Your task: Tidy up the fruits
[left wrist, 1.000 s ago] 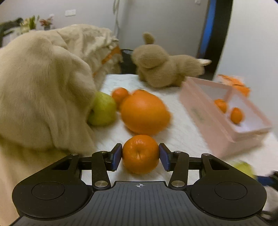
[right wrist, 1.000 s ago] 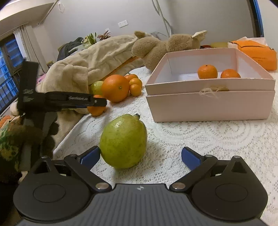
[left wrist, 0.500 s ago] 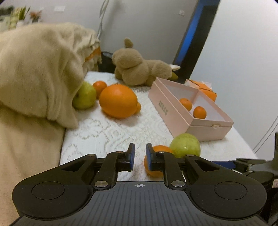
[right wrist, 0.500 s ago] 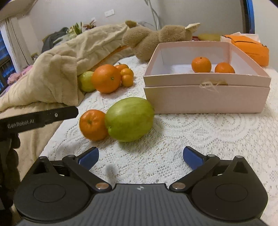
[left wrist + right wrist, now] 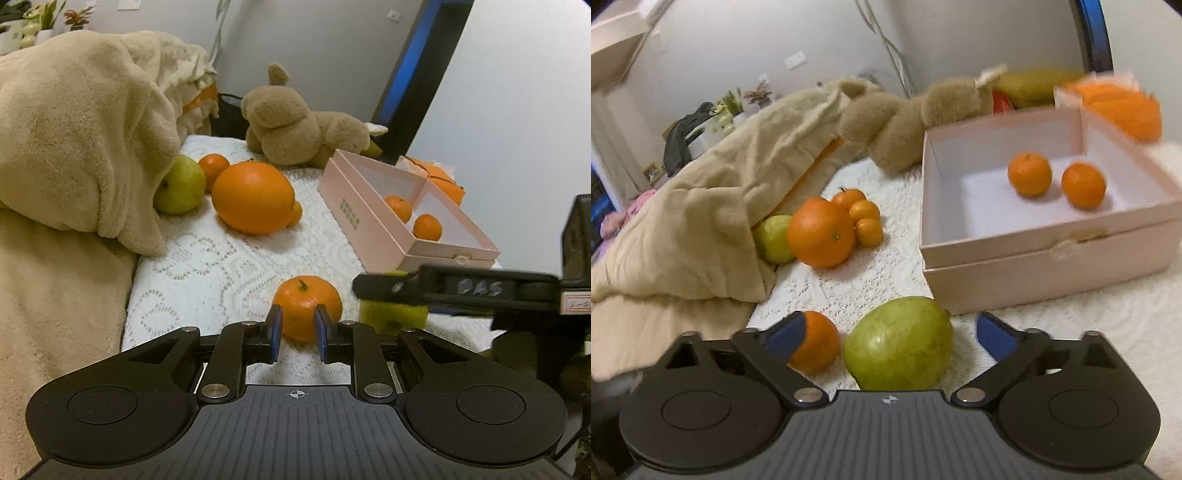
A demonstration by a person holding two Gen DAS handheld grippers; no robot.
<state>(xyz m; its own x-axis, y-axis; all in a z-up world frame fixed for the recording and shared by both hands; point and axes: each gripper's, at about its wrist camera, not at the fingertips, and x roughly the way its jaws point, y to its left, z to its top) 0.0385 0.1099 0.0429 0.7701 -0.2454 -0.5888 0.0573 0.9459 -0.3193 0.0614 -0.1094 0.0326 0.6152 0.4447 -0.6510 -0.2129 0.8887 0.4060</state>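
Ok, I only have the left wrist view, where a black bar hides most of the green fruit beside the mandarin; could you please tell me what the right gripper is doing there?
Observer: The right gripper is open, and the green fruit lies whole between its fingers with space on both sides, not clamped.
Operator: Thank you. I see only a sliver of something orange behind the big orange; what is it?
Observer: From the right wrist view, a pair of small orange fruits sits against the big orange, one in front of the other.
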